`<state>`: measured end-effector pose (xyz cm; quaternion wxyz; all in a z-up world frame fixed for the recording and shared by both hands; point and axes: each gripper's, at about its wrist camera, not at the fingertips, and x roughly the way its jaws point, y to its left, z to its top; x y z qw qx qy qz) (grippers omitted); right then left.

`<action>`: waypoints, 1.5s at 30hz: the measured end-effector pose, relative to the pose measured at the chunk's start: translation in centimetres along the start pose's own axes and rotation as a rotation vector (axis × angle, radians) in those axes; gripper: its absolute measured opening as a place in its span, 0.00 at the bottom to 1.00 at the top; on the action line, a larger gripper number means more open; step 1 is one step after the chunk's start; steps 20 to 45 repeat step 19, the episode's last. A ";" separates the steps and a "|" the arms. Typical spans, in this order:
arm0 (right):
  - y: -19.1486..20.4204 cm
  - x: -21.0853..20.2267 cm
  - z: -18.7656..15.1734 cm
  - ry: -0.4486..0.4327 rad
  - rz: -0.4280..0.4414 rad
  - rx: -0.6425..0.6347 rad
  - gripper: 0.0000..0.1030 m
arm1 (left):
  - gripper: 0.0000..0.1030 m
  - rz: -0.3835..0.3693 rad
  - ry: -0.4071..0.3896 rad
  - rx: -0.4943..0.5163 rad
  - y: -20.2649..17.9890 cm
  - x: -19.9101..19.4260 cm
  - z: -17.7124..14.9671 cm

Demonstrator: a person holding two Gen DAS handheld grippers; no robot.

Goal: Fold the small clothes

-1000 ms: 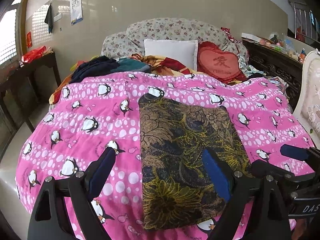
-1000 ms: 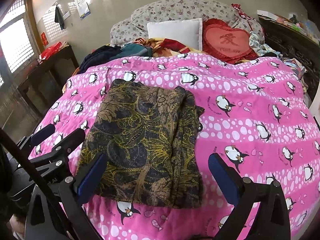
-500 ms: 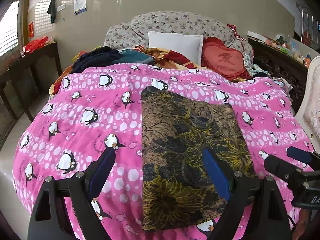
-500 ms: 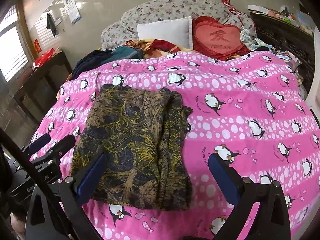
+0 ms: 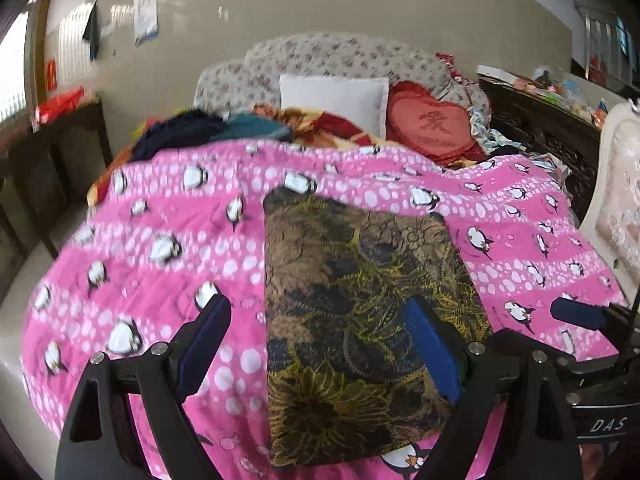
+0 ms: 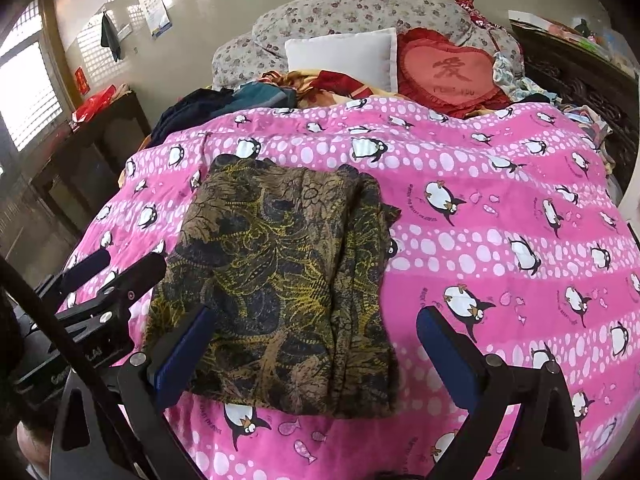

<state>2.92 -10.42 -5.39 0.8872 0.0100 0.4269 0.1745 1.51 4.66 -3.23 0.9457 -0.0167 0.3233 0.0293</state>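
A folded garment (image 5: pixel 360 312) (image 6: pixel 280 280) in a brown, black and yellow floral print lies flat on the pink penguin quilt (image 5: pixel 160 240) (image 6: pixel 500 240). My left gripper (image 5: pixel 320 344) hovers open above the garment's near left part, holding nothing. My right gripper (image 6: pixel 316 348) is open too, over the garment's near right edge, and it holds nothing. The right gripper's fingers (image 5: pixel 576 316) show at the right edge of the left wrist view. In the right wrist view the left gripper's fingers (image 6: pixel 120 272) show at the left.
At the head of the bed lie a white pillow (image 6: pixel 340 56), a red heart cushion (image 6: pixel 448 72) and a heap of dark and coloured clothes (image 6: pixel 224 104). A dark wooden table (image 6: pixel 92 144) stands on the left, a dark cabinet (image 5: pixel 540 128) on the right.
Both views have shifted slightly; the left wrist view is now blurred. The garment lies as before and both grippers stay open.
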 end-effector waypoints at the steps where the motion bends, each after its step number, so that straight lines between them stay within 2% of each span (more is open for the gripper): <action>1: 0.0 0.0 0.0 0.001 0.000 -0.002 1.00 | 0.85 0.007 -0.014 0.008 -0.2 -0.2 0.0; 3: -0.1 0.0 0.0 0.000 0.000 -0.002 1.00 | 0.85 0.007 -0.039 0.020 -0.4 -0.5 0.2; 12: -0.6 -0.5 0.2 -0.009 -0.013 0.002 1.00 | 0.85 0.033 -0.060 0.046 -0.7 -0.7 0.2; 45: -1.2 -0.7 0.3 -0.014 -0.027 0.017 1.00 | 0.85 0.042 -0.041 0.030 -0.5 -0.5 0.3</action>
